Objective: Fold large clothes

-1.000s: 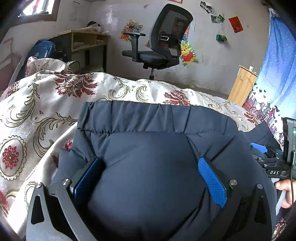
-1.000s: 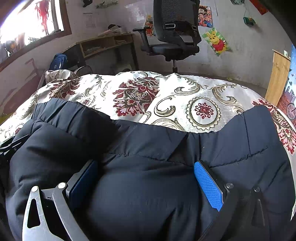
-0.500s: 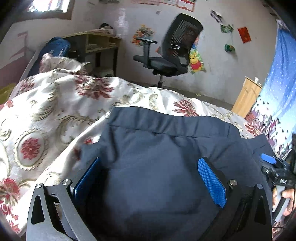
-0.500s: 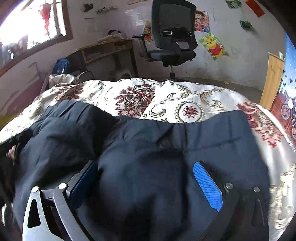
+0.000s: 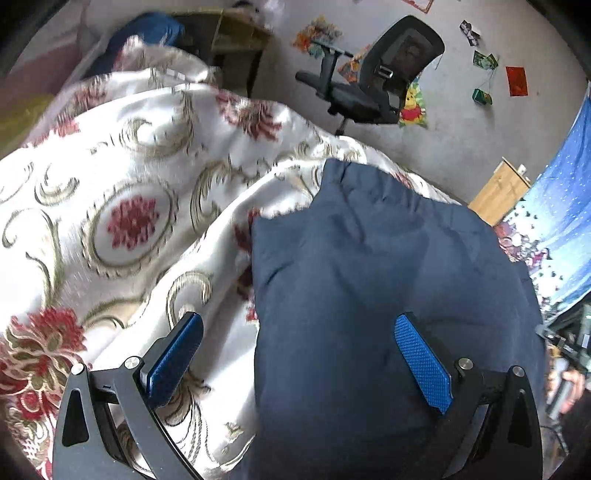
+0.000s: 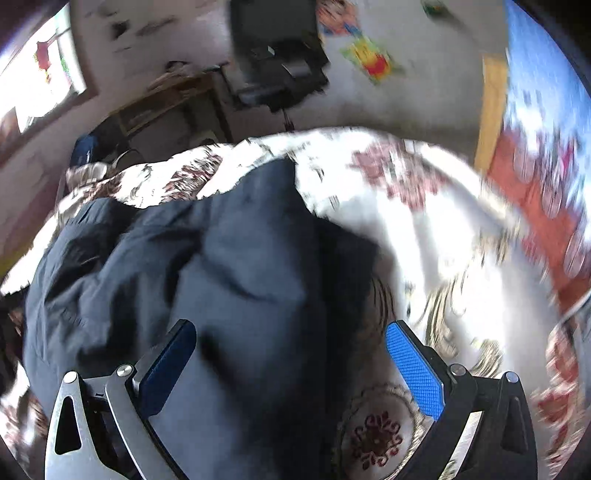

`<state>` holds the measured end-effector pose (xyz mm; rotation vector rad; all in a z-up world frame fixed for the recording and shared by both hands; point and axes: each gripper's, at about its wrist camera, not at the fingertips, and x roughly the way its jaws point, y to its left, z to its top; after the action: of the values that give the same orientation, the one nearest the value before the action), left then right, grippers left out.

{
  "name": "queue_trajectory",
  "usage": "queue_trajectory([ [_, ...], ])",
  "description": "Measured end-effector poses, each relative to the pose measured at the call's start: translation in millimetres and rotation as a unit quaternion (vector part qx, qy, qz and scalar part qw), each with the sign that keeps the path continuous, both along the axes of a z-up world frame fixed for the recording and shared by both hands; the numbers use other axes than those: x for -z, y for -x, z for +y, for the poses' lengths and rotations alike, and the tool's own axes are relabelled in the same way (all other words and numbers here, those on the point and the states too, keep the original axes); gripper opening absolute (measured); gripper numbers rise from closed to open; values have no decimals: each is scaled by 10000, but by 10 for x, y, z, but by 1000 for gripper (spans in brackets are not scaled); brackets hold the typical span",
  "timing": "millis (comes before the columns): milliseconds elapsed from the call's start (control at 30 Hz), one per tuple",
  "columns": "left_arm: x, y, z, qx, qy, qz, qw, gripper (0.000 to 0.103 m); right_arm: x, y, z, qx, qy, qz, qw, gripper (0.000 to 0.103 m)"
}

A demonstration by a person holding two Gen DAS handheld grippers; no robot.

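Observation:
A dark navy padded jacket [image 5: 388, 277] lies bunched on the floral bedspread [image 5: 129, 221]. My left gripper [image 5: 299, 354] hovers open over the jacket's left edge. One blue pad [image 5: 421, 362] is above the fabric and the other over the bedspread, and nothing is pinched. In the blurred right wrist view the jacket [image 6: 221, 277] fills the left half. My right gripper [image 6: 291, 365] is open over the jacket's right edge, one pad [image 6: 413, 369] above the bedspread [image 6: 443, 258]. The right gripper's body [image 5: 569, 343] and a hand [image 5: 565, 384] show at the left view's right edge.
Past the bed stand a black office chair [image 5: 369, 85], a wooden desk [image 5: 229, 40] and a small wooden cabinet [image 5: 498, 192]. A blue starry curtain [image 5: 565, 206] hangs at the right. A blue bag [image 5: 147, 33] lies beyond the bed's far left corner.
Both grippers have swung apart, the left one leftward and the right one rightward. The jacket no longer fills the span between each pair of fingers, and bedspread shows beside it.

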<state>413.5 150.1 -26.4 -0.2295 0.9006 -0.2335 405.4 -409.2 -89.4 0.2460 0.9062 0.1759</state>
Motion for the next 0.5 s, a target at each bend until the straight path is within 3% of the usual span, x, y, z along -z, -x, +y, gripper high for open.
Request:
queue_trajectory([
  [133,65,-18,40,309,128,232,9992,102,244,-205,-152,10,-581,287,9979,103],
  [233,176,-87,73,516,482,647,9954,102,361,-347,-170,-109,-935,401,9947,103],
  [400,372,-220,175,580,1241,1232,9829,102,429,-500,-126,-267,-1033,532,9929,103],
  [500,418,-228,198,575,1487,1394,9773,101,417,-473,-107,-275,-994,582,9930,103],
])
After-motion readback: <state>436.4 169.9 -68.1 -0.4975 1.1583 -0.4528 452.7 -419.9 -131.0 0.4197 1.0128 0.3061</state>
